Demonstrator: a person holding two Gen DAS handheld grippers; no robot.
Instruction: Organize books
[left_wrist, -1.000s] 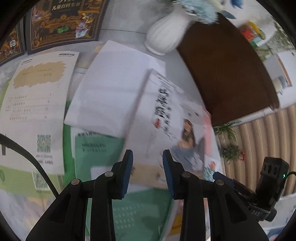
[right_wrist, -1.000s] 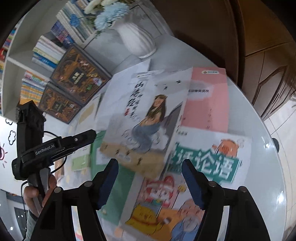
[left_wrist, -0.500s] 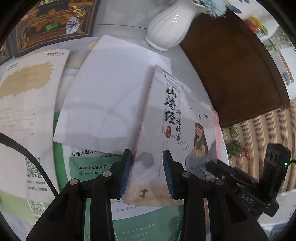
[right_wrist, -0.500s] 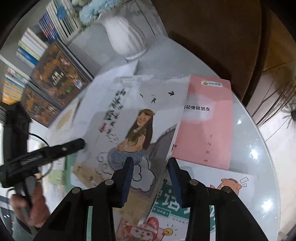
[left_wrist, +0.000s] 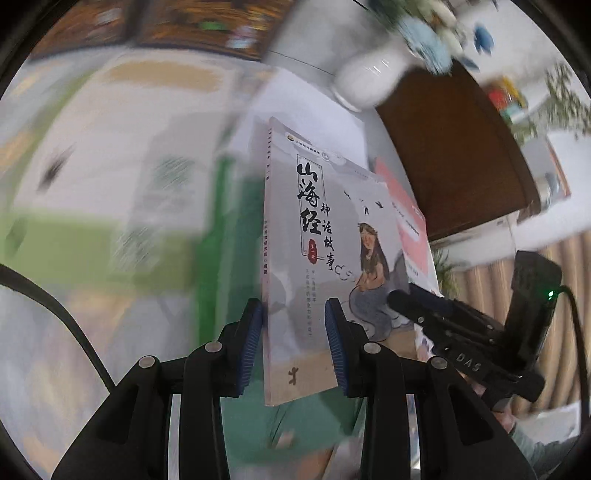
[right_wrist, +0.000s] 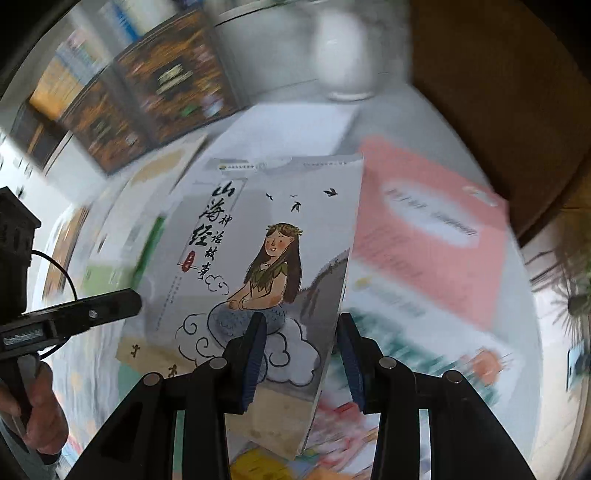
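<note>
Book: I see the grey storybook (left_wrist: 325, 266) lifted off the pile, sharp while everything behind it smears.
Hidden: its bottom edge sits behind my tongs; the papers (left_wrist: 110, 177) at 9 o'clock are too blurred to read.
Surface: a round glass table (right_wrist: 524, 332) strewn with books, a pink book (right_wrist: 436, 236) at 2 o'clock of the storybook.
Room: a white vase (left_wrist: 369, 81) at 1 o'clock, dark framed pictures (right_wrist: 155, 85) at 11 o'clock, a brown chair (left_wrist: 454, 155) past the table's edge.
Left tongs (left_wrist: 293, 347): narrow, pinching the storybook's spine corner.
Right tongs (right_wrist: 301, 358): just been closing, now pinching the storybook's open edge at 6 o'clock.
</note>
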